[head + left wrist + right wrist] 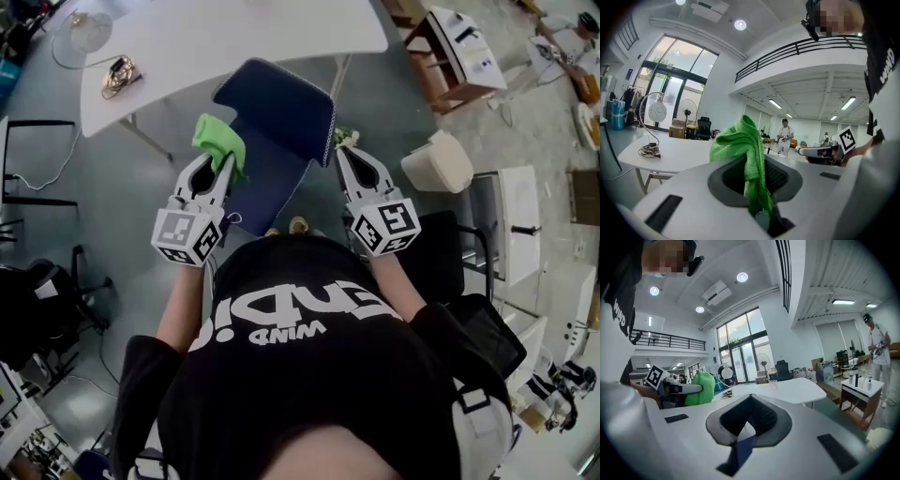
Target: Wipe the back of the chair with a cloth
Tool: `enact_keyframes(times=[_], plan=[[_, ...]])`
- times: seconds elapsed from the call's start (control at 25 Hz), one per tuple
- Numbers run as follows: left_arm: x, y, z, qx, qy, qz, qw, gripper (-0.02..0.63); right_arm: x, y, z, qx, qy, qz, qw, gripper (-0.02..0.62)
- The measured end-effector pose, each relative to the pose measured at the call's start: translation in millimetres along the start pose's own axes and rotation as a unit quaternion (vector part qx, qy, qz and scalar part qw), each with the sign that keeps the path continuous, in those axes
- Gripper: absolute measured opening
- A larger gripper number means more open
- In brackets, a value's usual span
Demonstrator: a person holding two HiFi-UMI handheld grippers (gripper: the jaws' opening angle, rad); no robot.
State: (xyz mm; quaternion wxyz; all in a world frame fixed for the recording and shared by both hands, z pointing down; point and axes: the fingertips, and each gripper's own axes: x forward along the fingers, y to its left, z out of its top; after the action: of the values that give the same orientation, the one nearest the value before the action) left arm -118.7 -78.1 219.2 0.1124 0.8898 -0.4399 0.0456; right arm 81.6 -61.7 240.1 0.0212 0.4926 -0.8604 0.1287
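Note:
A dark blue chair (281, 108) stands in front of me, its backrest toward the white table and its seat nearer my body. My left gripper (225, 161) is shut on a bright green cloth (220, 141), which is bunched above the jaw tips just left of the backrest's left edge. In the left gripper view the cloth (740, 140) hangs down between the closed jaws. My right gripper (339, 150) is at the backrest's right edge, its jaws together with nothing in them. A strip of blue chair (745, 446) shows below the jaw tips in the right gripper view.
A white table (234, 37) with a coiled cable (120, 75) stands just beyond the chair. A beige bin (439, 161) is to the right, a wooden side table (450, 56) behind it. Black office chairs stand at left (37, 309) and right (450, 253). A person (876, 348) stands far off.

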Motion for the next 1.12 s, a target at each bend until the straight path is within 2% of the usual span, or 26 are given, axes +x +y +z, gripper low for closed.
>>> enact_keyframes(times=[0.12, 0.32, 0.68, 1.12], plan=[[-7, 0, -4, -0.006, -0.021, 0.01, 0.9997, 0.063, 3, 3, -5, -0.011, -0.006, -0.01, 1.0, -0.003], [-13, 4, -14, -0.005, -0.033, 0.02, 0.9992, 0.063, 9, 7, -14, -0.013, -0.01, -0.013, 1.0, -0.003], [-5, 13, -30, 0.005, -0.019, 0.026, 0.9995, 0.064, 21, 9, -28, 0.0, 0.006, -0.005, 1.0, -0.003], [0, 8, -35, -0.004, -0.014, 0.021, 0.9997, 0.063, 26, 7, -33, 0.0, 0.015, -0.004, 1.0, -0.003]])
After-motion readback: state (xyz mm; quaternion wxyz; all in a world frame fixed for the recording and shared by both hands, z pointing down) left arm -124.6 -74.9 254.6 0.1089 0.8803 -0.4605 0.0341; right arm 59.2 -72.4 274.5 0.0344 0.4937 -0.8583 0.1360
